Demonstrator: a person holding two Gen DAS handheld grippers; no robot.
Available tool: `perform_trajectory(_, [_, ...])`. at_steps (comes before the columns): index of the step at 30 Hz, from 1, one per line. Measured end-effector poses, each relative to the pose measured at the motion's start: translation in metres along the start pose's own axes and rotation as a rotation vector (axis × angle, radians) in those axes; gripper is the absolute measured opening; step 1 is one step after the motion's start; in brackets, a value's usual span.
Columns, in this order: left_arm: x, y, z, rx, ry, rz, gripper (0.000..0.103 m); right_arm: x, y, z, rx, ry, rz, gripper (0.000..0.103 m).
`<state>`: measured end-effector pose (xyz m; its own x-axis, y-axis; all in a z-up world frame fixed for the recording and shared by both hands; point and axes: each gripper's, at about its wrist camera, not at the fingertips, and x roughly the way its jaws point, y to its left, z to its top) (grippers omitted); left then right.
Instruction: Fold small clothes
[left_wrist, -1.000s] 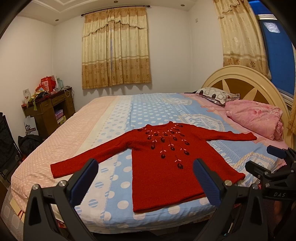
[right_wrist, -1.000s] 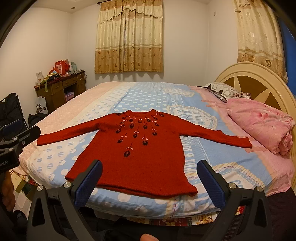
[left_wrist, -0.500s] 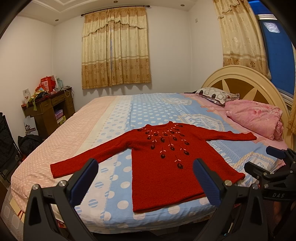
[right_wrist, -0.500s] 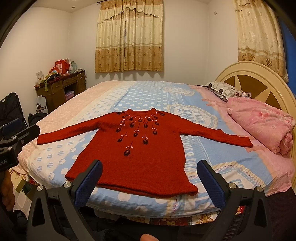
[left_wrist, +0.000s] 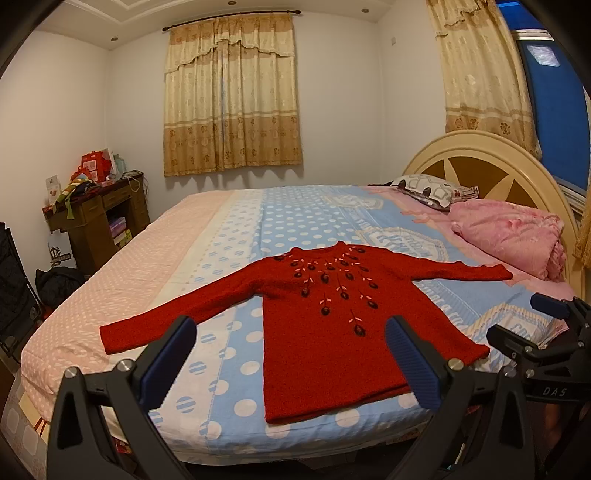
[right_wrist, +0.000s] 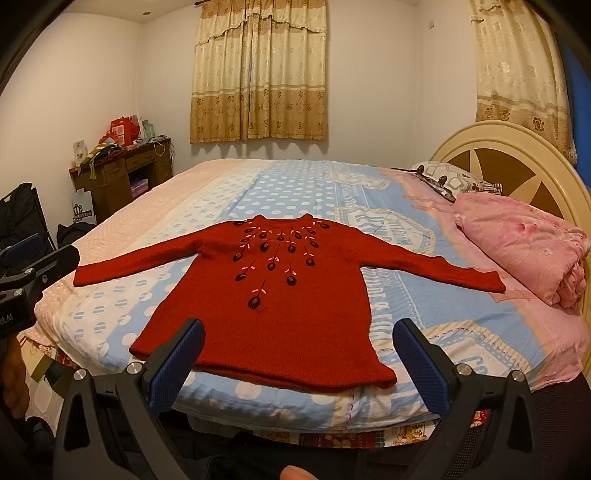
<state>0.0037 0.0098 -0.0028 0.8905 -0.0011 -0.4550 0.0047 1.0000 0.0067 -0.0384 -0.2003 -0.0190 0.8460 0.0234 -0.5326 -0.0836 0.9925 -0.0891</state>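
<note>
Spread flat near the foot edge of the polka-dot bed (left_wrist: 295, 218), the red embroidered sweater (right_wrist: 280, 310) lies untouched. My left gripper (left_wrist: 291, 354) and right gripper (right_wrist: 297, 354) hang short of it, jaws spread wide, empty. I'd pinch a sleeve cuff first and fold it inward.

A red sweater (left_wrist: 332, 325) lies flat on the bed (left_wrist: 280, 214), sleeves spread; the left gripper (left_wrist: 291, 354) hangs wide apart before its hem.

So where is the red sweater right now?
The red sweater lies spread flat, sleeves out, on the near part of the bed, hem toward both open tools; the folded pink quilt sits to its right by the headboard.
</note>
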Motion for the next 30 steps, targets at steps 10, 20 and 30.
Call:
perform_trajectory(10, [0.003,0.000,-0.001,0.006,0.008,-0.002,0.103,0.005,0.001,-0.002,-0.005,0.013,0.002,0.102])
perform_trajectory(20, [0.028,-0.003,-0.012,0.018,0.051,-0.015,0.103,0.028,-0.011,-0.006,-0.004,0.048,-0.015,0.102])
perform_trajectory(30, [0.095,-0.002,-0.025,0.084,0.158,0.006,0.103,0.096,-0.054,-0.019,0.032,0.168,-0.043,0.102])
